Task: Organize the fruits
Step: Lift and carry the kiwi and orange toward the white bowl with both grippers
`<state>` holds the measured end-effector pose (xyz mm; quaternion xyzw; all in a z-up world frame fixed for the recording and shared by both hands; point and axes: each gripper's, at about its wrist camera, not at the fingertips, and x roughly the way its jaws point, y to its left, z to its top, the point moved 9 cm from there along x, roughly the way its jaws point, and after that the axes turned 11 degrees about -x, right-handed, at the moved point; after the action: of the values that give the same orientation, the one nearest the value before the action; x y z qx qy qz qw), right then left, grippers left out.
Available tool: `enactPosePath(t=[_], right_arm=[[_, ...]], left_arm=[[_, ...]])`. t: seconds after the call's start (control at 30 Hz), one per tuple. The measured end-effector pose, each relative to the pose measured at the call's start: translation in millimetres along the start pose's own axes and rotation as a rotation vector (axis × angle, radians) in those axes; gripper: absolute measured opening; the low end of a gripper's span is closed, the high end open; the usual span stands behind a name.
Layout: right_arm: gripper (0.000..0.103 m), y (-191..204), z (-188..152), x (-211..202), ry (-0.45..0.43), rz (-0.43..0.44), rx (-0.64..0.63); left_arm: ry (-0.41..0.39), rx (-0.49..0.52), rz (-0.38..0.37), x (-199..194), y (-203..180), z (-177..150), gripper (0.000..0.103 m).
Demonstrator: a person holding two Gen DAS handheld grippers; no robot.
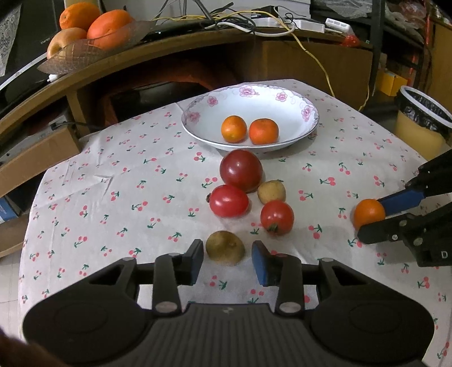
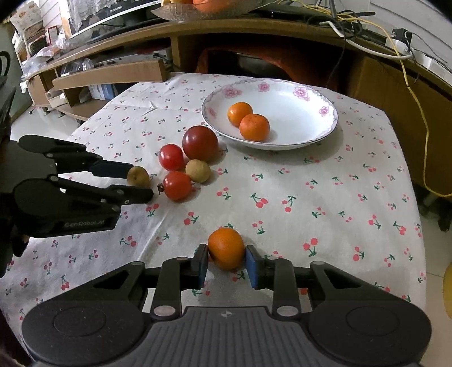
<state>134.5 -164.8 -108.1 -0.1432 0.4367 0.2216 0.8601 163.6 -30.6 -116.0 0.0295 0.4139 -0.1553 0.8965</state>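
Observation:
A white flowered plate (image 1: 282,96) (image 2: 296,91) at the far side of the cherry-print cloth holds two mandarins (image 1: 234,128) (image 1: 263,131). In front of it lie a dark red tomato (image 1: 241,170), two smaller tomatoes (image 1: 228,200) (image 1: 276,217) and a brown fruit (image 1: 271,192). My left gripper (image 1: 227,254) (image 2: 141,183) is open, with a second brown fruit (image 1: 225,248) resting on the cloth between its pads and small gaps on both sides. My right gripper (image 2: 226,264) (image 1: 370,218) stands open around a third mandarin (image 2: 226,248) on the cloth, its pads close against it.
A wooden shelf curves behind the table and carries a glass bowl of oranges (image 1: 93,36) and loose cables (image 1: 254,19). A yellow bin with a black liner (image 1: 423,118) stands at the right. A cardboard box (image 1: 36,158) sits at the left.

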Motion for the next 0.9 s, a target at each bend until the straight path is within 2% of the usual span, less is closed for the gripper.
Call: enactPosePath(t=[0.07,0.2,0.37,0.47,0.53,0.57,0.9], right_arm=[[0.034,-2,-1,0,0.004,0.000,0.003],[0.043,-6,0,-1,0.001,-0.005,0.013],[0.046,-6,0,-2,-0.002,-0.004,0.019],[0.043,-3,1,-2,-0.006,-0.006,0.004],[0.026,-1,1,-2,-0.004,0.010,0.002],[0.025,-1,1,-2,-0.001,0.016,0.005],[0.025,11,0,-19,-0.012,0.027,-0.016]], left_arm=[[-0.001,-0.003,0.000,1,-1,0,0.043],[-0.006,-0.022,0.010,2,3,0,0.050],[-0.017,-0.034,0.025,0,2,-1,0.049],[-0.014,-0.036,0.024,0,-1,-1,0.040],[-0.017,-0.026,0.031,-1,-4,-1,0.036],[-0.017,-0.021,0.033,-2,-6,-2,0.034],[0.002,0.001,-0.013,-36,-26,-19,0.034]])
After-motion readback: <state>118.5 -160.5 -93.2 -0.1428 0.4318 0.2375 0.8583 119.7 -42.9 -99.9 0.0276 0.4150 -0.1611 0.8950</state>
